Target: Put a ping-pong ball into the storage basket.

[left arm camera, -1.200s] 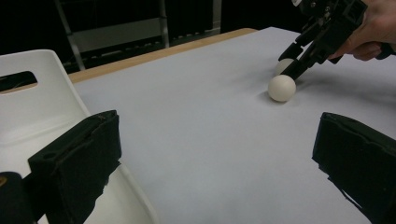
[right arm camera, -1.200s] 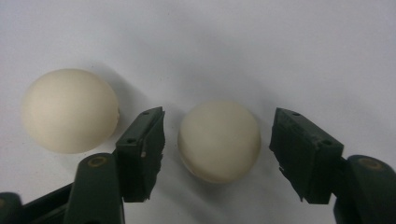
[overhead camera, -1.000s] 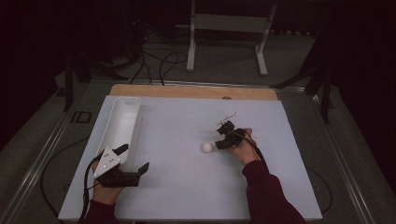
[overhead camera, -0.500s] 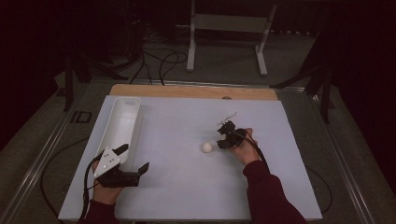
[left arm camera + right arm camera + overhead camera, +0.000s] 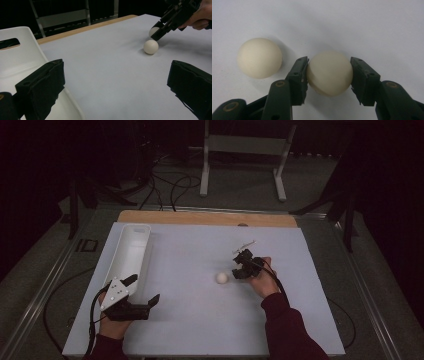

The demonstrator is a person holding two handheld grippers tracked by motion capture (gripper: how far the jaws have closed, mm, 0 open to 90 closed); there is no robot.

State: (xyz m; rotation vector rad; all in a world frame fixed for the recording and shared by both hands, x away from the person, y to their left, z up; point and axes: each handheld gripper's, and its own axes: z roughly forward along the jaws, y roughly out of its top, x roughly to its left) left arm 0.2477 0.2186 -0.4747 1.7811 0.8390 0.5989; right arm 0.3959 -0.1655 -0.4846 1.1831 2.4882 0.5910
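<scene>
Two cream-white balls are on the white table sheet point(image 5: 200, 320). My right gripper point(image 5: 329, 72) is shut on one ball point(image 5: 329, 73), a pad pressed on each side, down at the sheet. The other ball point(image 5: 259, 58) lies loose just beside it, clear of the jaws. From above, the right gripper point(image 5: 240, 267) sits right of centre with the loose ball point(image 5: 222, 278) at its left. My left gripper point(image 5: 144, 289) rests open near the front left, nothing between its jaws. Its view shows the loose ball point(image 5: 150, 46) and the held ball point(image 5: 153, 31) far off.
A long white tray point(image 5: 131, 251) lies along the sheet's left side, next to the left gripper; its wall point(image 5: 22, 52) is close in the left gripper view. A wooden strip point(image 5: 205, 217) edges the table's far side. A metal stand point(image 5: 245, 145) and cables lie beyond.
The right hand has shifted very slightly beside the loose ball. The left hand and the loose ball have stayed where they were.
</scene>
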